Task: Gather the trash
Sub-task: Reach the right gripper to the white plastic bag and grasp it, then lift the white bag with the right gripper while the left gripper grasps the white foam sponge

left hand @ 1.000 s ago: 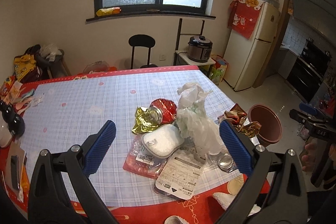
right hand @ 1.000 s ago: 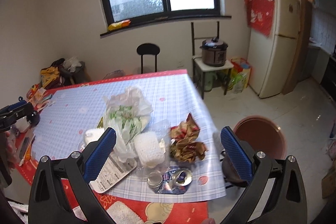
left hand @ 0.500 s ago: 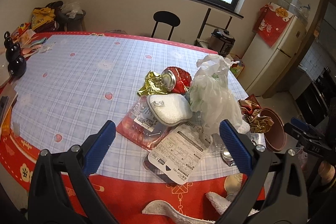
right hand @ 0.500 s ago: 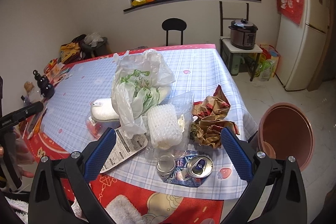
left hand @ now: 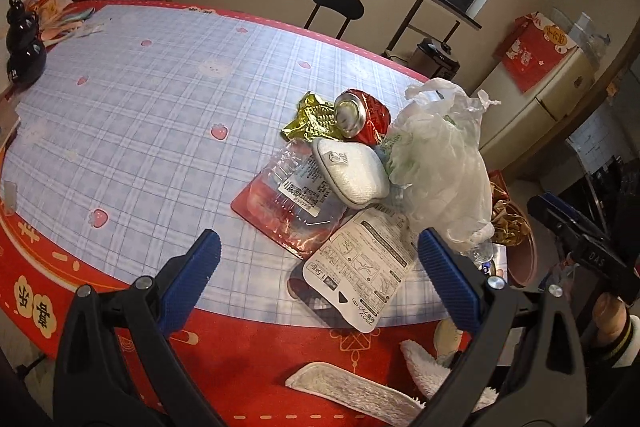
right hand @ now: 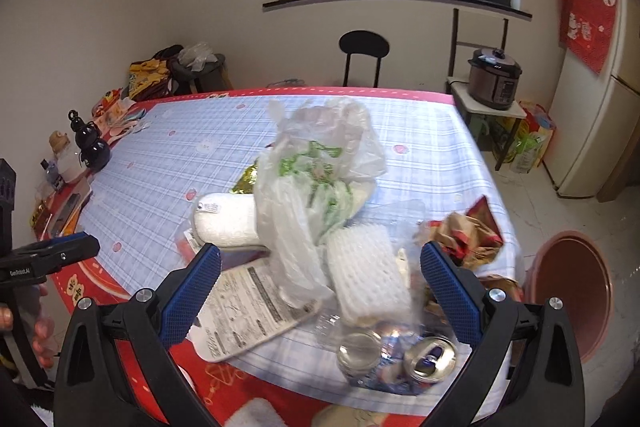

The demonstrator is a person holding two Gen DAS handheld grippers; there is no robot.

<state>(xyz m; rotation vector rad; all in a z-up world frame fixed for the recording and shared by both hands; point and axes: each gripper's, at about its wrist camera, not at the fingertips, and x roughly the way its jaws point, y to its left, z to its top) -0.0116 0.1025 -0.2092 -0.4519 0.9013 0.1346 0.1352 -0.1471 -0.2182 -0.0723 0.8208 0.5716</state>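
A heap of trash lies at the table's near right corner: a crumpled white plastic bag [left hand: 440,163] [right hand: 316,179], a red crushed can [left hand: 362,117], gold foil [left hand: 310,119], a white foam pad [left hand: 350,175] [right hand: 226,223], a clear plastic pack with red backing [left hand: 288,203], a printed white pouch [left hand: 358,265] [right hand: 244,311], a white foam net [right hand: 368,273], a brown wrapper [right hand: 468,239] and a flattened blue can [right hand: 428,357]. My left gripper [left hand: 318,283] hovers open just short of the pouch. My right gripper [right hand: 320,293] hangs open over the foam net and bag.
A brown round bin [right hand: 568,287] [left hand: 520,259] stands on the floor right of the table. A black gourd figure [left hand: 22,47] and clutter sit at the table's far left. A black chair [right hand: 362,53], a rice cooker [right hand: 496,79] and a fridge [right hand: 600,95] stand behind.
Both grippers have moved in and tilted down toward the trash heap, which now looks larger and closer. Both stay open; nothing on the table has shifted.
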